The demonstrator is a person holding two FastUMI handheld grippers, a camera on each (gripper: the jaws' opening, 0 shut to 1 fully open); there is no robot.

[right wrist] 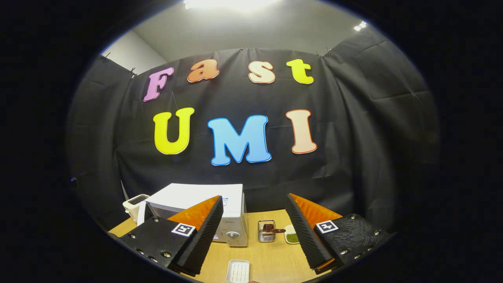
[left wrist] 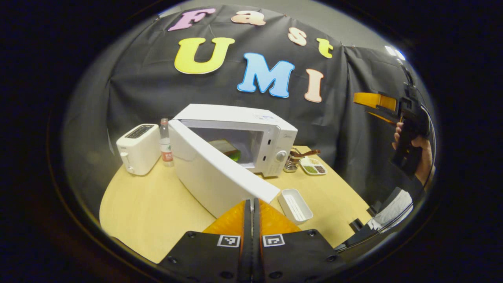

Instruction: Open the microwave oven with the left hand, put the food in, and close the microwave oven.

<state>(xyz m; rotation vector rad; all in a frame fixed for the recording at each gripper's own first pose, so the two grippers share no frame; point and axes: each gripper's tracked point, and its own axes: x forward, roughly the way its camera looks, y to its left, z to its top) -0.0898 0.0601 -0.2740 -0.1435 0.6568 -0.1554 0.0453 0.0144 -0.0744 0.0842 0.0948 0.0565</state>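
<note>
The microwave [left wrist: 235, 145] stands toward the far side of the round table [left wrist: 149, 212], its door [left wrist: 220, 173] swung wide on the left hinge, and the food [left wrist: 226, 149] sits inside the cavity, a dark slab with something green at its near edge. So the job left, by my reading, is the closing push. The door's long face runs from the hinge at far left down to its free edge at near right, and that free edge hangs just ahead of the left gripper [left wrist: 251, 212], whose fingers are pressed together with nothing between them. That hand is plainly the nearer one. The right gripper [right wrist: 253, 232] is held up high and well off to the right, fingers spread wide and empty, an empty white tray [right wrist: 238, 271] on the table below it.
</note>
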